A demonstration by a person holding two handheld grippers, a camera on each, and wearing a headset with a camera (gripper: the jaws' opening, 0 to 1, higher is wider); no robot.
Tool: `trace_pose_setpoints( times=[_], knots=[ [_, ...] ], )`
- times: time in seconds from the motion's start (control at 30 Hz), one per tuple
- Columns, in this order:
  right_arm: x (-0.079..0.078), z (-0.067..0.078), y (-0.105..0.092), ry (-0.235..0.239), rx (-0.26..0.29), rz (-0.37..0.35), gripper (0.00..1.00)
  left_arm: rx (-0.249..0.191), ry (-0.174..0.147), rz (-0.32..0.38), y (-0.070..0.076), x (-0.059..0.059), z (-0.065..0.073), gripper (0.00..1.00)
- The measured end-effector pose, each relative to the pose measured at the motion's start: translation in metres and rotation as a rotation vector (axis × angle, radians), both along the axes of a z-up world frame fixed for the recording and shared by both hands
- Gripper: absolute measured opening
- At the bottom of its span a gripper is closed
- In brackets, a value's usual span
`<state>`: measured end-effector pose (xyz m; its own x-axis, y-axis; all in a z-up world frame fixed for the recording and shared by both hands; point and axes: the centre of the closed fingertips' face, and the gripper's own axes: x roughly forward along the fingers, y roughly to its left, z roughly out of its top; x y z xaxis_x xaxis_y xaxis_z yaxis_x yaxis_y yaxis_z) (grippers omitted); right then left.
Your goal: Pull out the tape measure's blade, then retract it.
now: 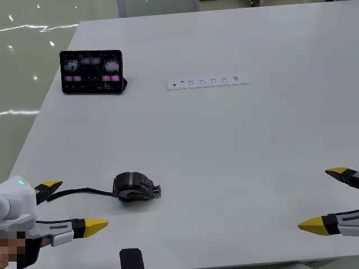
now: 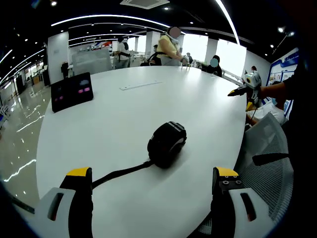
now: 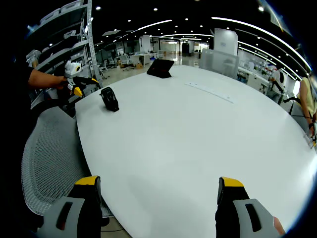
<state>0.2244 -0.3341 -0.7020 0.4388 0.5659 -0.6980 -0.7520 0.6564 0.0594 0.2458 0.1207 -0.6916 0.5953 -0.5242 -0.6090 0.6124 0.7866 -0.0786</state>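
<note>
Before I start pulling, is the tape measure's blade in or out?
In: the tape measure shows just its end hook at the case.

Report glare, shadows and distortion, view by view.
Head view: soft, even light; the tape measure casts barely a shadow; glare streaks on the glossy floor. Left gripper view: fisheye curves the table edge; ceiling lights bow into arcs; tape measure sharp. Right gripper view: same bending; tape measure small but clear.

bright overhead light, sharp focus, fisheye-warped edges
</note>
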Motion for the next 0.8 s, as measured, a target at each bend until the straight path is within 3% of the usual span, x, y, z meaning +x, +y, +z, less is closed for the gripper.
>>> trace_pose_setpoints(
  times=[0.6, 0.8],
  knots=[
    [-0.005, -0.001, -0.004, 0.001, 0.007, -0.006, 0.99, 0.013, -0.01, 0.007, 0.003, -0.006, 0.004, 0.99],
    [-0.003, -0.003, -0.005, 0.002, 0.002, -0.002, 0.99, 0.058, -0.028, 0.035, 0.011, 0.0, 0.005, 0.99]
  ],
)
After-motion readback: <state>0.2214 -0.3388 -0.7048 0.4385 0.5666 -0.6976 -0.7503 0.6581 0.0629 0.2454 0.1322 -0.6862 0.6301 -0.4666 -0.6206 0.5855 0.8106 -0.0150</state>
